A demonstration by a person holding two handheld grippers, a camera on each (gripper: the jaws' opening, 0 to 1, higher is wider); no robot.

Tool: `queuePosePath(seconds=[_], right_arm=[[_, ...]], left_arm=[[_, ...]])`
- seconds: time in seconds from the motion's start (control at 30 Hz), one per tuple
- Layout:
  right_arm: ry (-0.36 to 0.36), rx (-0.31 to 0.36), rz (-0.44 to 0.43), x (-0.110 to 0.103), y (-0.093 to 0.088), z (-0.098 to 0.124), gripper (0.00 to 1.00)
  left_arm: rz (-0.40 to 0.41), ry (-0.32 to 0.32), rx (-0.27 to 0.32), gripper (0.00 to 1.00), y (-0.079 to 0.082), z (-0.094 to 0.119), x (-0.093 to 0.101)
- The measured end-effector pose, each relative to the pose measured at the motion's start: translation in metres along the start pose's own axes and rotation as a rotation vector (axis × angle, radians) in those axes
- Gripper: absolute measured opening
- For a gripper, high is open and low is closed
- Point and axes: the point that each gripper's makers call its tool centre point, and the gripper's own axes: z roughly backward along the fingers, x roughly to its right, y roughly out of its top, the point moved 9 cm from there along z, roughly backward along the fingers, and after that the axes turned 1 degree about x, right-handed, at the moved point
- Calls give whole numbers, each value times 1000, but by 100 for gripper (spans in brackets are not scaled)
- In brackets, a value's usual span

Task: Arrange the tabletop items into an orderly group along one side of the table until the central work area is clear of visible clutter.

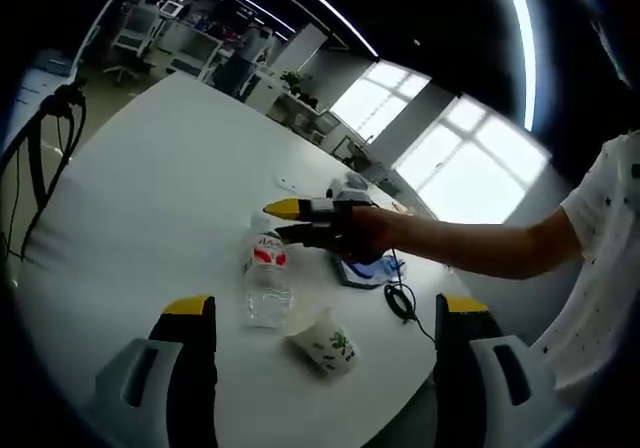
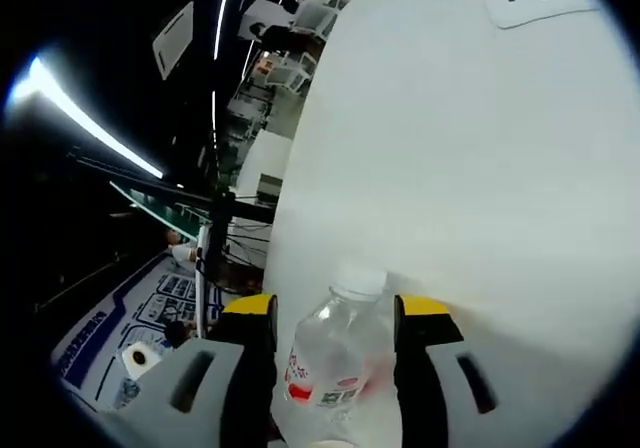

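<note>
Clear plastic water bottle (image 2: 335, 368) with a white cap and red label stands upright between the yellow-tipped jaws of the right gripper (image 2: 335, 313), which flank its shoulders; whether they press it I cannot tell. In the left gripper view, that right gripper (image 1: 288, 220) reaches in from the right on a bare, nearly level forearm (image 1: 470, 248), its tips at the bottle's (image 1: 266, 283) cap. The left gripper (image 1: 325, 313) hangs back with jaws spread wide, holding nothing. Just ahead of it, between its jaws, a white paper cup (image 1: 325, 343) with a green leaf print lies tipped on the white table (image 1: 150, 198), beside the bottle's base. Beyond the right jaw trail a black cable (image 1: 402, 303) and a blue-edged flat item (image 1: 365, 268).
</note>
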Motion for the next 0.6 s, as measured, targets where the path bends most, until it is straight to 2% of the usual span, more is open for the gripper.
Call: queuePosePath(seconds=[0.27, 0.6], right_arm=[[17, 17, -22, 8, 6, -8, 37], [37, 40, -54, 10, 3, -13, 29]], left_arm=[[10, -7, 6, 93, 0, -4, -6], [16, -16, -2, 93, -3, -9, -11]])
